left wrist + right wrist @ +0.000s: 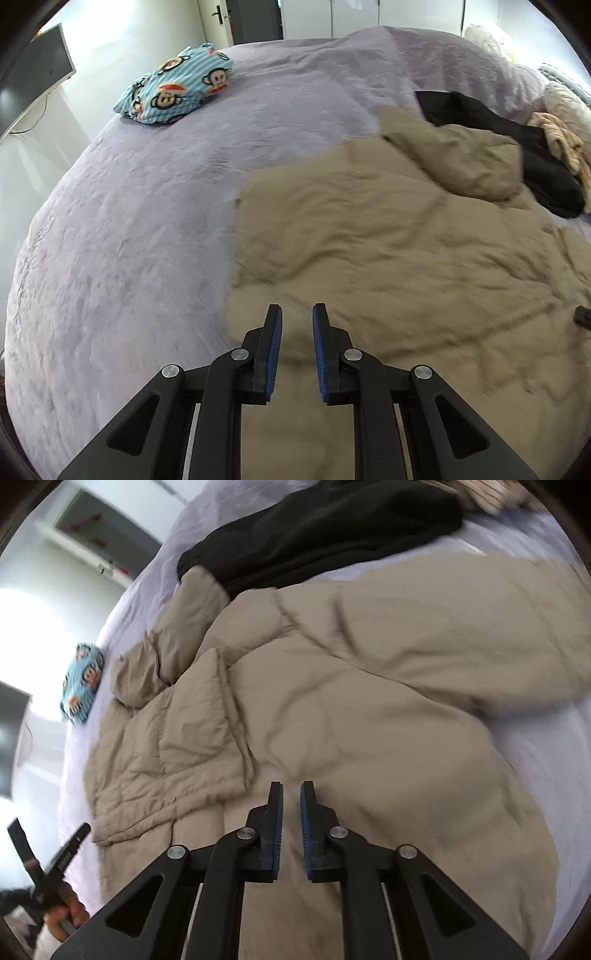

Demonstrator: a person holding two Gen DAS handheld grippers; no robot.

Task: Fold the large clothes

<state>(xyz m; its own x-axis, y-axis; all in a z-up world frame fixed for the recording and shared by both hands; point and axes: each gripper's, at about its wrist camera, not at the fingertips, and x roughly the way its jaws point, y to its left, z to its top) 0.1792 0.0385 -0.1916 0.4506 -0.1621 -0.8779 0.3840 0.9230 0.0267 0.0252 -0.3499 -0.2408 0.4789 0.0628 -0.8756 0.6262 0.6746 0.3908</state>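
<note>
A large tan quilted jacket lies spread across a bed covered in a lavender plush blanket, filling the lower right half of the left wrist view from about 1 o'clock round to 6 o'clock. The left gripper hangs over the jacket's near left edge at 6 o'clock, its blue-padded fingers spread apart with only tan fabric showing in the gap, nothing pinched. Whether the tips touch the cloth cannot be told. A black garment lies at 2 o'clock, its near edge against the jacket's far side, with a beige knitted item just beyond it at the right rim. A folded light blue piece printed with cartoon monkey faces sits well apart at 11 o'clock on the blanket, near the bed's far left edge. In the right wrist view the jacket fills the centre, its sleeve stretching toward 3 o'clock and a quilted front panel lying at 9 o'clock. The right gripper is over the middle of the jacket at 6 o'clock, its fingers parted by a narrow gap and closed on nothing. The black garment runs along 12 o'clock, the monkey-print piece sits at 9 o'clock, and the other gripper shows at 8 o'clock, held in the person's hand beside the bed edge.
</note>
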